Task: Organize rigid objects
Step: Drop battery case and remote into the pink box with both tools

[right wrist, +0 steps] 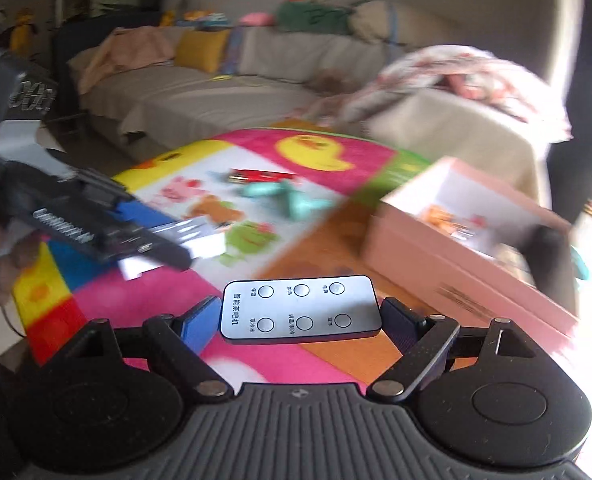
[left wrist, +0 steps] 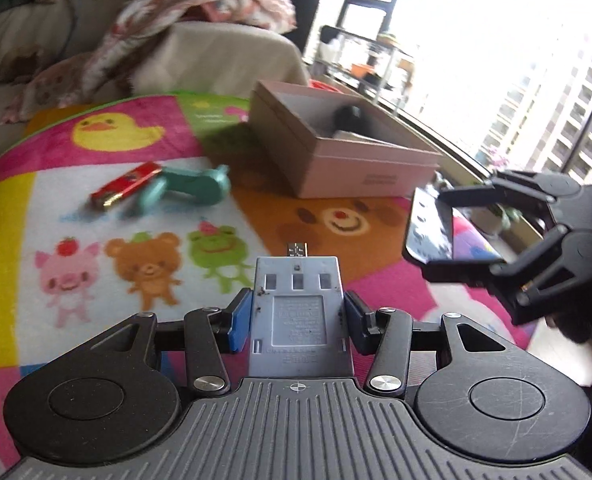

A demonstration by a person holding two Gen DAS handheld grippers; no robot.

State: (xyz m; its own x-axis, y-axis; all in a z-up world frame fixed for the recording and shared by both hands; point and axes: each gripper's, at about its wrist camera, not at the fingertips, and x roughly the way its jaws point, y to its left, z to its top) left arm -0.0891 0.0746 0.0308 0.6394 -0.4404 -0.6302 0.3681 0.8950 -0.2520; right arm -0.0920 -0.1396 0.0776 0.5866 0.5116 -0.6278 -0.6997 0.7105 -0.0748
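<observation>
Working from left to right, we found one red bar-shaped item [left wrist: 125, 185] and one teal plastic object [left wrist: 187, 191] lying touching each other on the cartoon-print blanket [left wrist: 75, 216] that covered the desk; both were not yet sorted. Next came our left hand-held gripper [left wrist: 296, 316], whose blue pads were clamped on the sides of one grey USB adapter [left wrist: 298, 312], its metal plug pointing forward and held above the blanket. Beyond it, further right, stood one pink cardboard box [left wrist: 360, 164], open-topped, with at least one dark rounded object [left wrist: 350, 114] already inside; the right wrist view also showed some orange-printed contents there, too blurred for us to name or count. At the far right, our right hand-held gripper [right wrist: 302, 312] was closed on the two short ends of one white remote control [right wrist: 300, 307] with six round buttons, carried flat above the blanket, near the box.

We judged the task roughly half done: something was in the box, two items were held and seemingly headed there, and two remained on the blanket. So we counted four loose rigid things, one box, and two grippers, both full.
</observation>
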